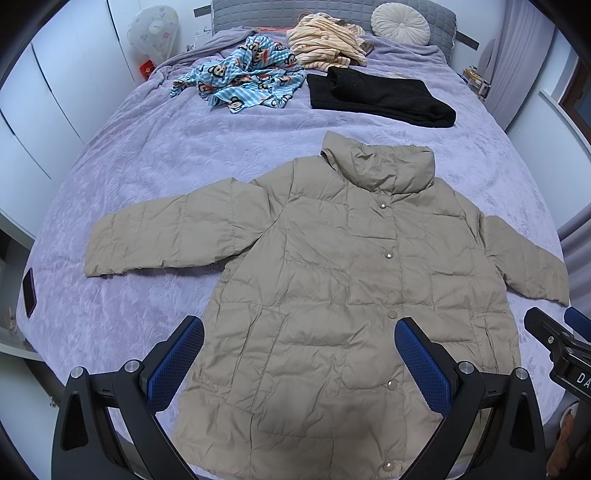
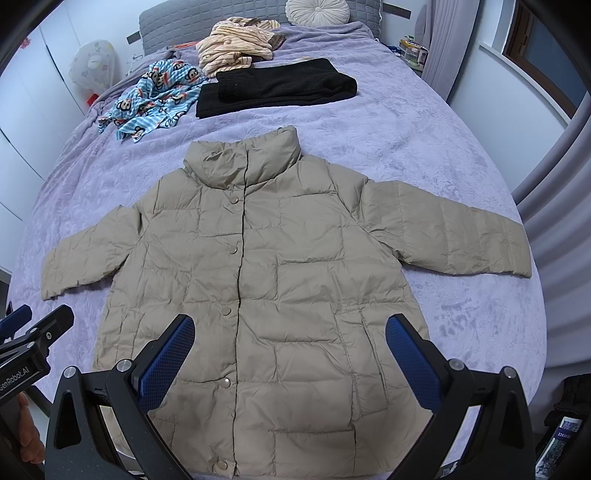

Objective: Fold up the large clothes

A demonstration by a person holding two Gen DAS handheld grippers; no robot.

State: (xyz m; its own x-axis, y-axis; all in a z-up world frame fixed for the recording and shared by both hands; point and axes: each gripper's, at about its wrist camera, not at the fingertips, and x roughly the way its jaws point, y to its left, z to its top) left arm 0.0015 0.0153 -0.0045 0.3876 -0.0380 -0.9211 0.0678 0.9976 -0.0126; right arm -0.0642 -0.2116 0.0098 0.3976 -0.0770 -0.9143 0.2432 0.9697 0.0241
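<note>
A beige quilted puffer jacket (image 1: 332, 280) lies flat, front up and snapped shut, on the purple bedspread (image 1: 147, 166), both sleeves spread out to the sides, collar pointing away. It also shows in the right wrist view (image 2: 266, 280). My left gripper (image 1: 299, 332) is open and empty, hovering over the jacket's lower left part. My right gripper (image 2: 290, 332) is open and empty over the jacket's lower right part. The right gripper's body shows at the left wrist view's right edge (image 1: 561, 343); the left gripper's body shows at the right wrist view's left edge (image 2: 33, 339).
Farther up the bed lie a folded black garment (image 1: 380, 98), a crumpled blue monkey-print garment (image 1: 243, 79) and a striped cream garment (image 1: 325, 44). A round white cushion (image 1: 400, 20) leans on the grey headboard. A dark phone (image 1: 28, 291) lies at the bed's left edge.
</note>
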